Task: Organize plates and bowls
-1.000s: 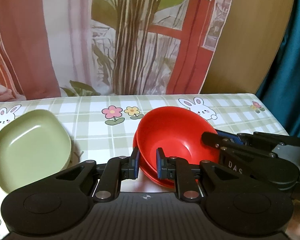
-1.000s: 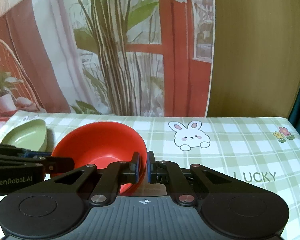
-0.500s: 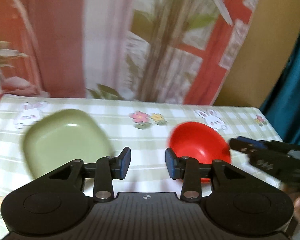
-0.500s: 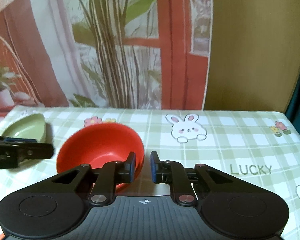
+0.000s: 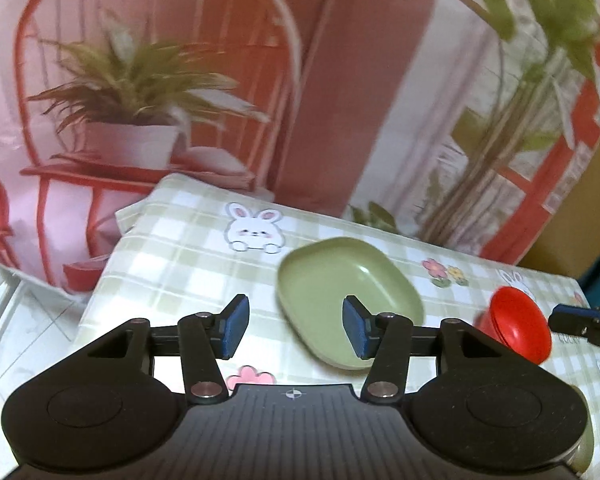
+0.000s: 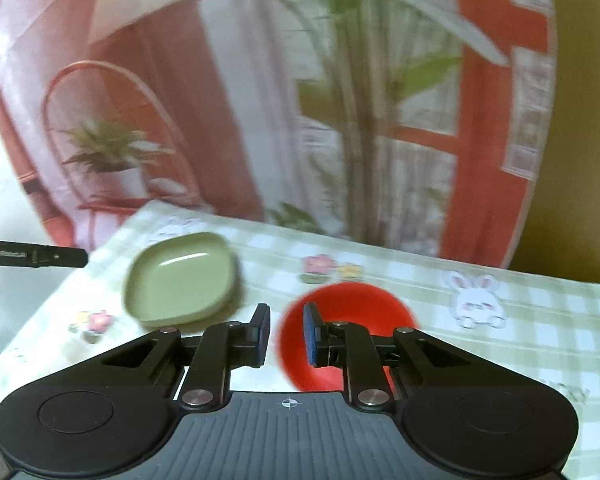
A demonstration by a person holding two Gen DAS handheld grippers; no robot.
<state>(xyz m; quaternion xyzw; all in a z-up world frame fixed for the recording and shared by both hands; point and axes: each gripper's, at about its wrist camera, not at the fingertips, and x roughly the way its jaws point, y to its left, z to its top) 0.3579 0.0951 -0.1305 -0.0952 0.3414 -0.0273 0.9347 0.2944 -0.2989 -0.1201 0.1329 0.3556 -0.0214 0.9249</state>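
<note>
A green squarish plate (image 5: pixel 350 296) lies on the checked tablecloth (image 5: pixel 172 252); it also shows in the right wrist view (image 6: pixel 182 278). My left gripper (image 5: pixel 294 328) is wide open and empty, just in front of the plate's near left edge. A red bowl (image 6: pixel 346 332) sits to the plate's right, stacked on a red dish; it shows at the right in the left wrist view (image 5: pixel 520 330). My right gripper (image 6: pixel 286 334) is open a little and empty, at the bowl's near left rim. The other gripper's tip shows in each view (image 5: pixel 580 316) (image 6: pixel 36 258).
The table's left edge (image 5: pixel 108 280) drops to a white floor. A printed backdrop with plants and a red chair (image 5: pixel 140 100) hangs behind the table. A brown panel (image 6: pixel 580 160) stands at the back right. Rabbit and flower prints (image 6: pixel 476 300) dot the cloth.
Both grippers let go of the red bowl and opened. My left gripper swung left to face the green plate and opened wide. My right gripper pulled back and turned left.
</note>
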